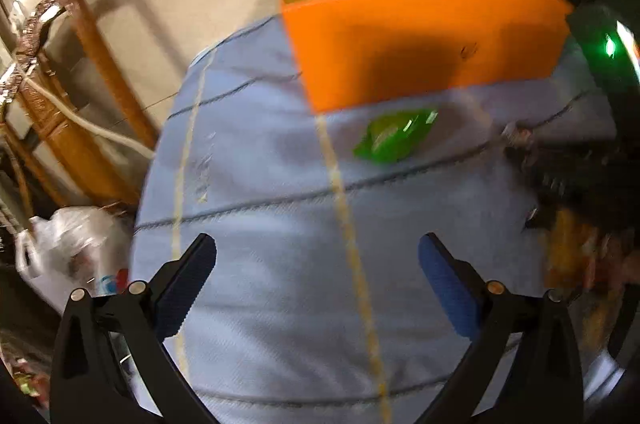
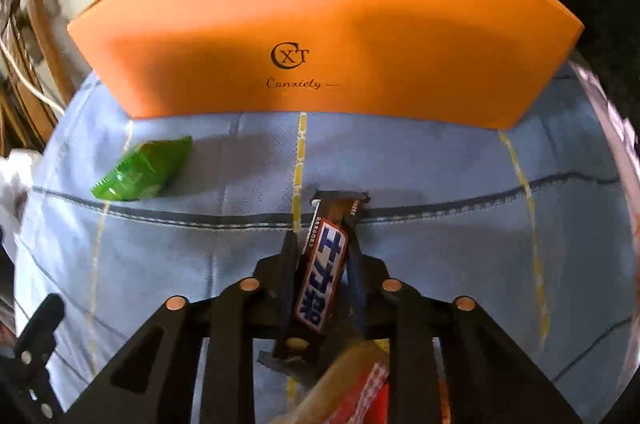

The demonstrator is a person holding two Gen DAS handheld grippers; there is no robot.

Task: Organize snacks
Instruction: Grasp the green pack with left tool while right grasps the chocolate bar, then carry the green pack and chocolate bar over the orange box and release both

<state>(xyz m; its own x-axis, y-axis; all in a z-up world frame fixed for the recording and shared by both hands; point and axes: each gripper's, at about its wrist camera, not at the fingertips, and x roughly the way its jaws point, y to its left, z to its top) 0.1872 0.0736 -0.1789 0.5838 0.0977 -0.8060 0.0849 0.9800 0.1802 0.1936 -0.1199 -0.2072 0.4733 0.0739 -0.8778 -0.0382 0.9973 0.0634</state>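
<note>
An orange box (image 2: 320,35) with a "CXT" logo stands at the far side of a table covered in light blue cloth (image 2: 200,264); in the left wrist view the orange box (image 1: 420,51) shows snacks inside. A green snack packet (image 2: 140,169) lies on the cloth near the box's left front corner, also seen in the left wrist view (image 1: 394,135). My right gripper (image 2: 322,228) is shut on a brown candy bar (image 2: 322,280) with a blue and white label, held above the cloth before the box. My left gripper (image 1: 316,248) is open and empty, well short of the green packet.
A wooden chair (image 1: 92,63) with a white cable stands left of the table. A white plastic bag (image 1: 68,244) lies on the floor at the left. Another orange and red snack packet (image 2: 352,384) lies under my right gripper. The right gripper's body (image 1: 592,127) shows dark at the right.
</note>
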